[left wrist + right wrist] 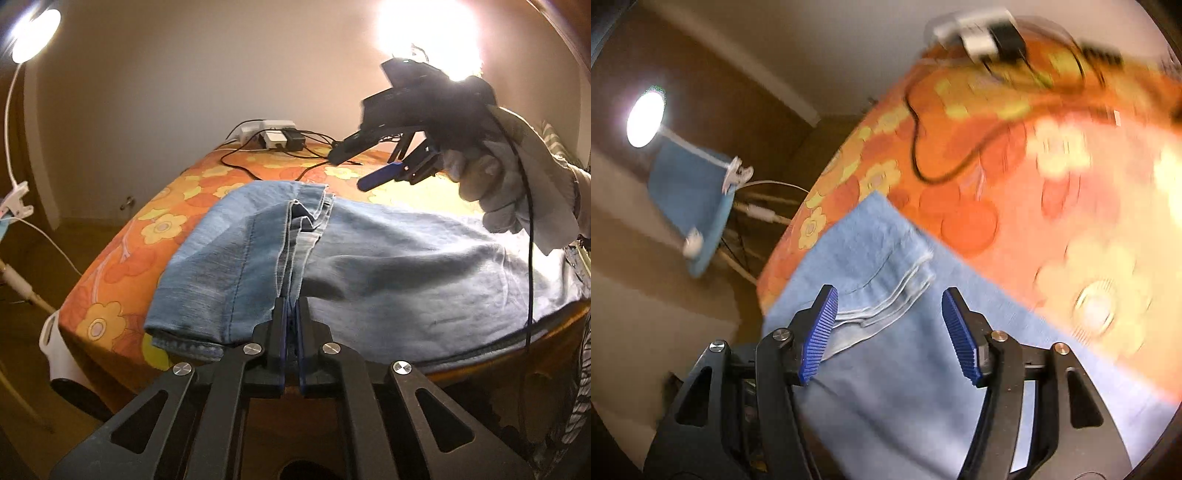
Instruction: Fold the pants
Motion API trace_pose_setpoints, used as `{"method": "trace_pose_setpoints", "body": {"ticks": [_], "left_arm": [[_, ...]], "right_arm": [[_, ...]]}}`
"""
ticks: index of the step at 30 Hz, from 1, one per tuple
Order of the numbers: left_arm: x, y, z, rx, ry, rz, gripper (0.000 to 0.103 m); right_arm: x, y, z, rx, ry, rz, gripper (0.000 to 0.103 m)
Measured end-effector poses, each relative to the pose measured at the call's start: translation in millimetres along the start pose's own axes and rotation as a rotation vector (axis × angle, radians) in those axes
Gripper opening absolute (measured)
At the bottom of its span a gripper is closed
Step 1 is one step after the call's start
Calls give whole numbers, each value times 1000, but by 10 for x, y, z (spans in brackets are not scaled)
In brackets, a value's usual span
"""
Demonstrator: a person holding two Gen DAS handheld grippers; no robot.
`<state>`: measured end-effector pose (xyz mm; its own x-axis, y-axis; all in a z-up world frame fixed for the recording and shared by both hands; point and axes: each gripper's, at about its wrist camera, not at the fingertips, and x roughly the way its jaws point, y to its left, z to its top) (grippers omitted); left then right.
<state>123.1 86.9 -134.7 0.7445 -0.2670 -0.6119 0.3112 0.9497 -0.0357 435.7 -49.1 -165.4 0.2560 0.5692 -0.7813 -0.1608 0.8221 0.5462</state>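
Light blue denim pants [369, 266] lie partly folded across a table with an orange floral cloth [155, 221]. My left gripper [291, 306] is shut on the near edge of the pants, where the leg hems fold over. My right gripper [373, 173] hangs in the air above the far side of the pants, held by a gloved hand [509, 184]. In the right wrist view the right gripper [890, 306] is open and empty above the pants [905, 369], with stacked hem edges [897, 288] between its blue pads [820, 332].
A power strip with plugs and black cables [273, 138] lies at the table's far end. A white clamp lamp [33, 33] stands off the left side by a blue chair [690, 199]. A bright light [428, 37] glares above. The table's wooden edge [498, 365] is near me.
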Motion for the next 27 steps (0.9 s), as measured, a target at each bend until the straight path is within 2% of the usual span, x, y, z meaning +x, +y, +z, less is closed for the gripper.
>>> {"method": "trace_pose_setpoints", "body": {"ticks": [4,7,13,16,20,21,22,23,27], "left_arm": [[-68,-48,-34,39,2,19,3],[-126,-64,-77,71,6,39,3],[-169,-68,-107,109,-5,115,3],[-180,-83,-129,135,-18,162,9],[-259,-61,-156,121,-37,141,13],[-281,-55,-165,122,-39,143,16],[-295,-54,-174,126,-39,142,26],[-311,-56,-183,129,-39,135,36],[-295,-125,-187,185,-39,159,41]], "right_arm": [[162,-88,6,116,-8,-38,62],[301,-256,-24,251,21,34,62],[372,-320,-5,314,-42,67,62],[406,-230,41,300,-52,64,60],[447,-76,104,252,-57,34,49],[464,-53,115,245,-57,21,44],[483,-45,126,239,-56,10,40],[492,-46,134,235,-52,2,32],[513,-118,154,254,-45,5,22]]}}
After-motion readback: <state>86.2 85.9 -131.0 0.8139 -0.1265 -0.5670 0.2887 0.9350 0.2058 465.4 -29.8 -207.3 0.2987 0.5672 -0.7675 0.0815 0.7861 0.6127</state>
